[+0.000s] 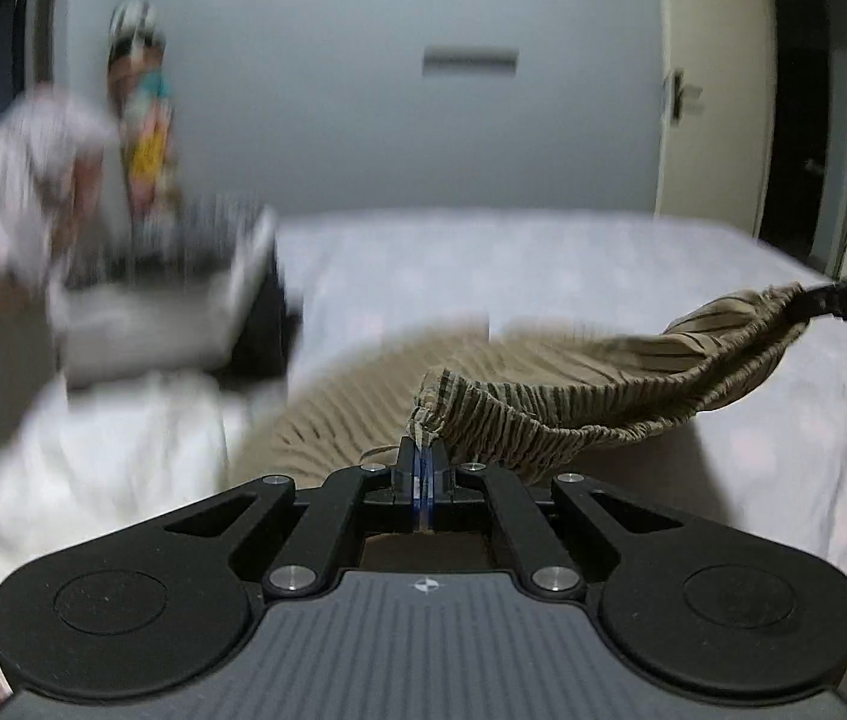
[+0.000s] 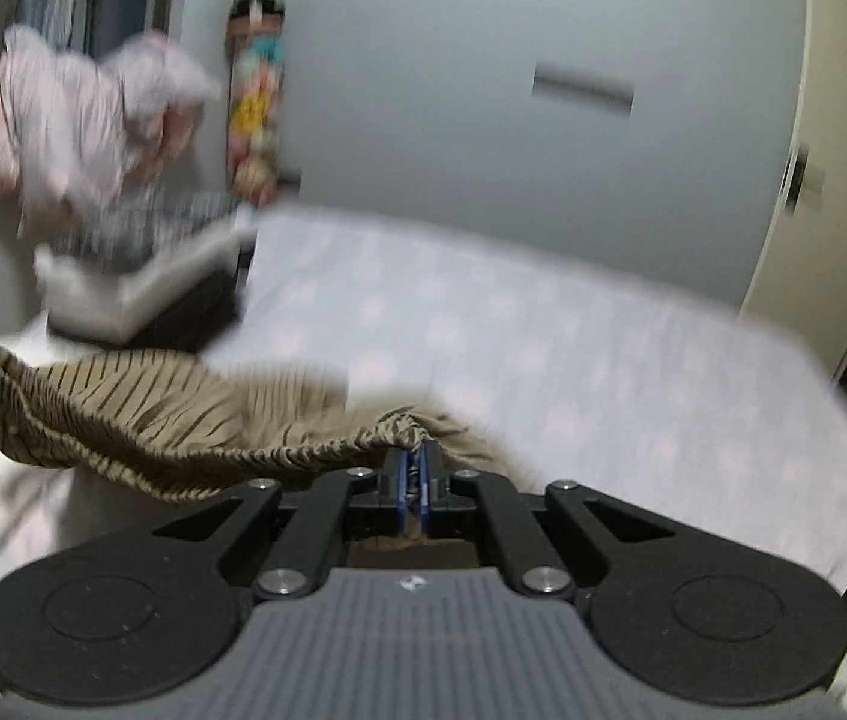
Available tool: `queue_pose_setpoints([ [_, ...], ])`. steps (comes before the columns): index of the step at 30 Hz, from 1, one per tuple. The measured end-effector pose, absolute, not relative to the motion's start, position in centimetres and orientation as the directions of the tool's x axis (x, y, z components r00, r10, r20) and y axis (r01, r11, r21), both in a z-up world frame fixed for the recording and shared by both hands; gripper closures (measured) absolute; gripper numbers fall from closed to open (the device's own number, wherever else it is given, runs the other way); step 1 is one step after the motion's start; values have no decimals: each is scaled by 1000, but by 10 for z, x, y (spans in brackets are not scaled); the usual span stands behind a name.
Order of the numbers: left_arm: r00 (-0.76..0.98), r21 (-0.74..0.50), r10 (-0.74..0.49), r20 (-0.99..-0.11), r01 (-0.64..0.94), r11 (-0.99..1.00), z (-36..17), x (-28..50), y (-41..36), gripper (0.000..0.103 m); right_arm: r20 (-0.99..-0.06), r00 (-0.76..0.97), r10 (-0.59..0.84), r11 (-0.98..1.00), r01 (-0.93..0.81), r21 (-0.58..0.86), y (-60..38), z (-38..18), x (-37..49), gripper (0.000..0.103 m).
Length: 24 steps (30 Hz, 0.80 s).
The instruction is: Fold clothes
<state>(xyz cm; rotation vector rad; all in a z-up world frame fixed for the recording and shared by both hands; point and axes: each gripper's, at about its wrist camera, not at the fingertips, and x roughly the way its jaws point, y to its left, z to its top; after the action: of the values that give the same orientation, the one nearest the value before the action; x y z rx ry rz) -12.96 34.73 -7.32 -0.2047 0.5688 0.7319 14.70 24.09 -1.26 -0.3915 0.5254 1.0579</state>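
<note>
Left gripper (image 1: 423, 456), right gripper (image 2: 415, 459): fingers clenched on tan striped garment (image 1: 543, 414) above bed (image 1: 543, 276); grey basket (image 1: 141, 324) beside bed, contents blurred.

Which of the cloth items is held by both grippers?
The tan striped garment, stretched between the left gripper and right gripper. The pale bundle at the back left is untouched.

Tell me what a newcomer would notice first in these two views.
First, the tan, dark-striped ribbed garment, stretched between the two tongs over the pale bedsheet: the left tongs pinch one bunched corner, the right tongs the other. Next, the blurred heap of pale pink and white clothes at the far left, above a white basket-like box beside the bed.
</note>
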Motion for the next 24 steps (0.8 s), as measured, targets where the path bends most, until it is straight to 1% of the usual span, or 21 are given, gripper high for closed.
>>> queue_pose_setpoints([
  [2, 573, 14, 567, -592, -696, 718, -102, -139, 341, 101, -653, 344, 675, 464, -886, 13, 236, -60, 149, 98],
  [5, 546, 6, 550, -632, -706, 708, -127, -143, 329, 101, -719, 302, 626, 507, -858, 82, 223, -111, 142, 98],
  [7, 539, -21, 521, -662, -708, 706, -138, -145, 326, 100, -737, 285, 612, 524, -844, 110, 217, -132, 137, 98],
  [10, 518, -30, 475, -712, -697, 716, -152, -151, 322, 93, -746, 290, 600, 551, -826, 122, 206, -152, 122, 97],
  [12, 513, -23, 456, -727, -682, 731, -158, -154, 316, 75, -750, 289, 595, 557, -821, 126, 203, -156, 119, 91],
  [13, 517, -18, 450, -728, -671, 741, -159, -153, 311, 71, -746, 292, 598, 560, -818, 129, 199, -157, 117, 91],
  [14, 522, -10, 450, -725, -661, 750, -159, -155, 306, 63, -745, 298, 597, 565, -815, 127, 195, -159, 115, 87],
  [15, 526, 0, 458, -717, -657, 754, -158, -157, 301, 55, -744, 304, 595, 571, -812, 124, 191, -161, 112, 73],
  [16, 529, 13, 471, -706, -656, 755, -157, -159, 296, 52, -743, 311, 592, 576, -808, 121, 187, -164, 110, 67],
  [20, 552, 77, 519, -653, -634, 770, -149, -152, 288, 50, -763, 308, 568, 589, -800, 116, 175, -178, 104, 67],
  [24, 557, 137, 523, -645, -589, 797, -147, -131, 287, 51, -778, 290, 558, 599, -789, 136, 176, -192, 103, 67],
])
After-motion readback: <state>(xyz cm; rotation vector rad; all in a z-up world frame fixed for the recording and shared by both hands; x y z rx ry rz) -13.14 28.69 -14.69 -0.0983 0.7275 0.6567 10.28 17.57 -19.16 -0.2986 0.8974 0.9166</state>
